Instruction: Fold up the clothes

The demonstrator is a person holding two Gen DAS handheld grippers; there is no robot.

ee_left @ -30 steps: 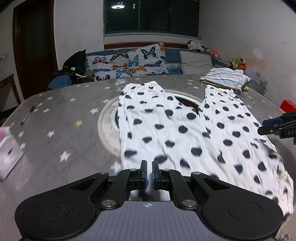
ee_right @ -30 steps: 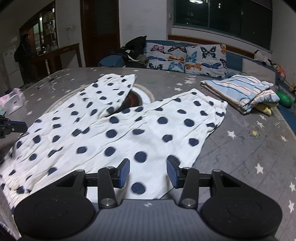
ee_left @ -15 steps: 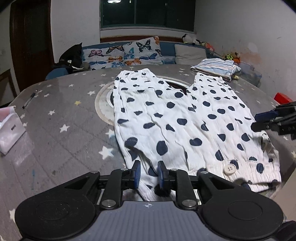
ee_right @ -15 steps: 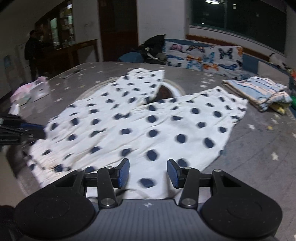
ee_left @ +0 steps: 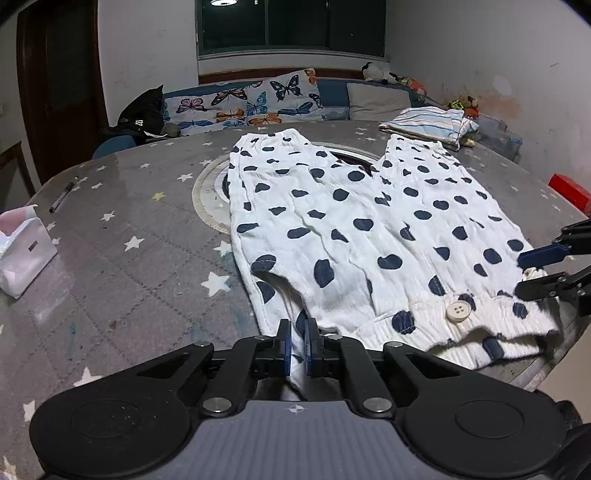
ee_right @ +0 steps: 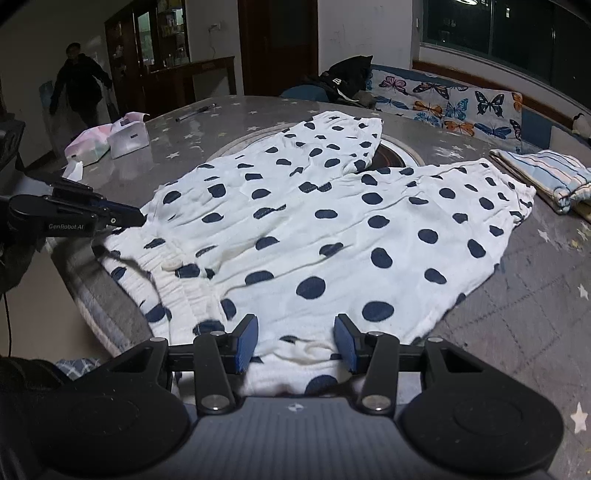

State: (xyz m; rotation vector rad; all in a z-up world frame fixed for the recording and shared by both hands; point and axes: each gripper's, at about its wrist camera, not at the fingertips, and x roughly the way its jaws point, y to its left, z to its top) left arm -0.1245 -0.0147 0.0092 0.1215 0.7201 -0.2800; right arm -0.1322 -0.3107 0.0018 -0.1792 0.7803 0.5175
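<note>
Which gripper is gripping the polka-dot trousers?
The left gripper, shut on the polka-dot trousers at the waistband corner; the right gripper stands open over the waistband.

We see a grey, star-printed tabletop (ee_left: 122, 236) with a round inset ring (ee_left: 207, 192) near its centre. At ten o'clock lies a pen (ee_left: 63, 194); at nine o'clock sits a white tissue box (ee_left: 26, 254), with a pink pack (ee_right: 88, 142) beside it in the right view. A folded striped blanket (ee_left: 430, 123) rests at one o'clock, a red box (ee_left: 569, 188) at three. Beyond, butterfly pillows (ee_left: 255, 101), a black bag (ee_left: 142, 110) and soft toys (ee_left: 384, 76) line a bench under a dark window (ee_left: 291, 26). A person (ee_right: 79, 83) stands far off.
</note>
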